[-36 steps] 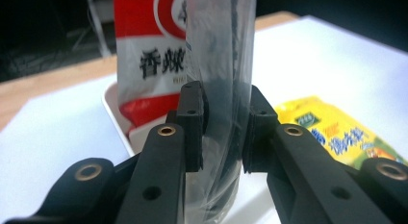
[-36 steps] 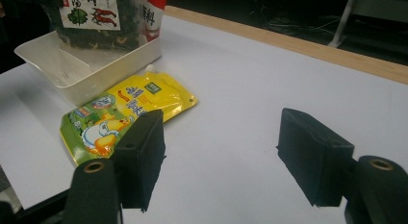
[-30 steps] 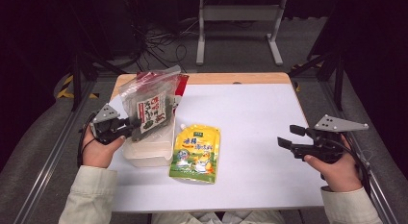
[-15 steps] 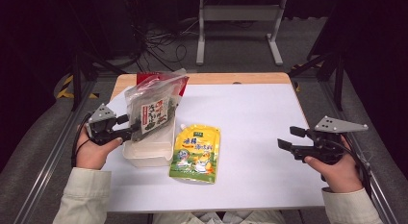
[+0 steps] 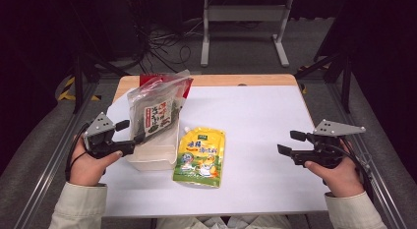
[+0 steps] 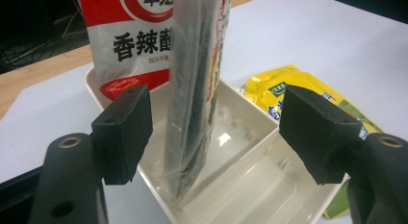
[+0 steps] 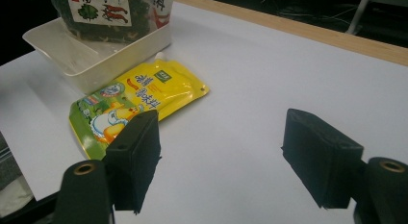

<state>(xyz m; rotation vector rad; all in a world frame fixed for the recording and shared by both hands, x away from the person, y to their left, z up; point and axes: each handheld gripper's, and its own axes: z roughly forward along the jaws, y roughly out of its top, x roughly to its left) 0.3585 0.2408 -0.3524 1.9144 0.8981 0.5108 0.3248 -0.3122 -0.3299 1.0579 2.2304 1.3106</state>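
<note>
Clear seaweed pouch point(image 6: 192, 89), dark contents, upright in white tray point(image 6: 250, 185) — left gripper point(image 6: 214, 137) jaws just opened, now released, drawn back.

The left tool point(image 5: 129, 138) is held level in the left hand point(image 5: 87, 162), pointed inward; its jaws have just been opening and are parted wide, the pads pressing nothing. The right tool point(image 5: 286, 143) is gripped in the right hand point(image 5: 334, 170), level, jaws spread, nothing between them.
</note>
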